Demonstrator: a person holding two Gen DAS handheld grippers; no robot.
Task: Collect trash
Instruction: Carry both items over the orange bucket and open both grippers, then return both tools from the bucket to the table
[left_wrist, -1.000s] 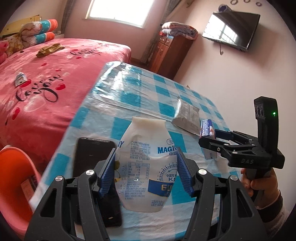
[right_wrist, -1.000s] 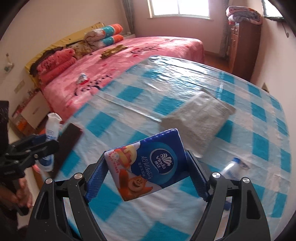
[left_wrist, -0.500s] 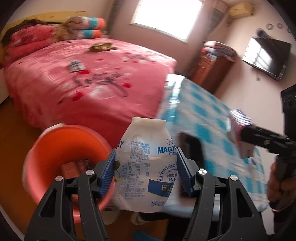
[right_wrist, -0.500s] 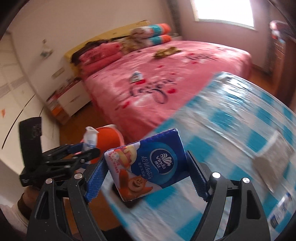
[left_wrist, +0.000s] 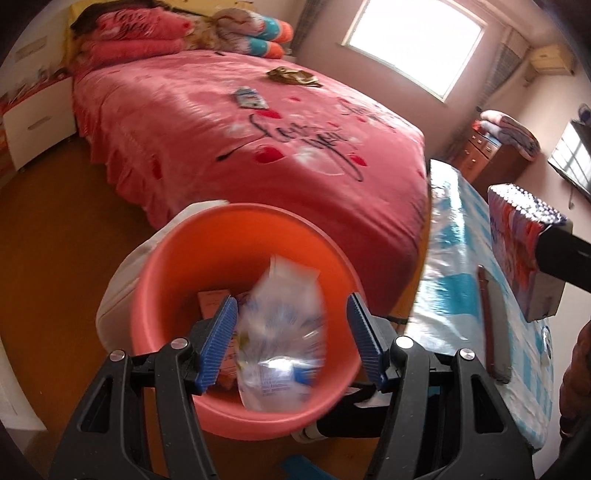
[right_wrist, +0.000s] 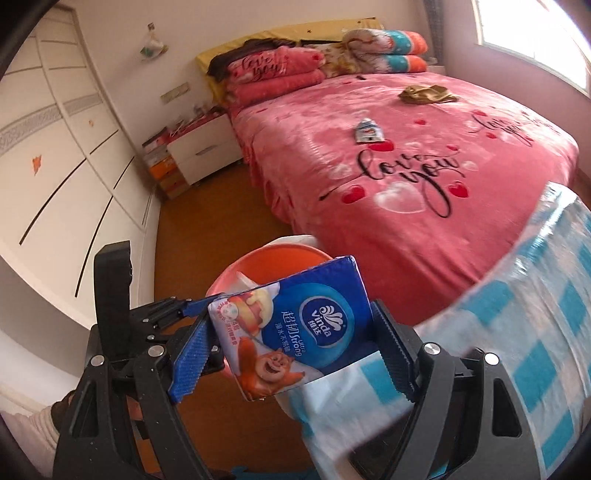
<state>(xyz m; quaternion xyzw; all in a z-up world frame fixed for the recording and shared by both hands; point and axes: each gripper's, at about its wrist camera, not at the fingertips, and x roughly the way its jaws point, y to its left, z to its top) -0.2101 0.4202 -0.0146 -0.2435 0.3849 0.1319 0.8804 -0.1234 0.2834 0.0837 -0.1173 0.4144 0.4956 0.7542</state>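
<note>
A crumpled clear plastic bottle (left_wrist: 280, 332) with a blue-and-white label shows blurred between the fingers of my left gripper (left_wrist: 291, 306). It is over the mouth of the orange bin (left_wrist: 221, 258), with a gap between it and the right pad. My right gripper (right_wrist: 291, 314) is shut on a blue tissue pack (right_wrist: 295, 328) with a cartoon bear. It holds the pack beside the table edge, above and to the right of the orange bin (right_wrist: 273, 266). In the left wrist view the tissue pack (left_wrist: 517, 236) hangs at the right. Some boxes lie in the bin.
The bin stands on the wooden floor between the pink bed (left_wrist: 295, 147) and the blue-checked table (left_wrist: 454, 266). A dark phone (left_wrist: 491, 325) lies near the table edge. A small wrapper (left_wrist: 249, 98) and a gold cloth (left_wrist: 291, 75) rest on the bed. White wardrobes (right_wrist: 55, 147) line the left wall.
Both grippers swung left from over the table to the bin beside the bed. The bottle, held sharp and firm before, now shows blurred and lower over the bin. The tissue pack stays gripped.
</note>
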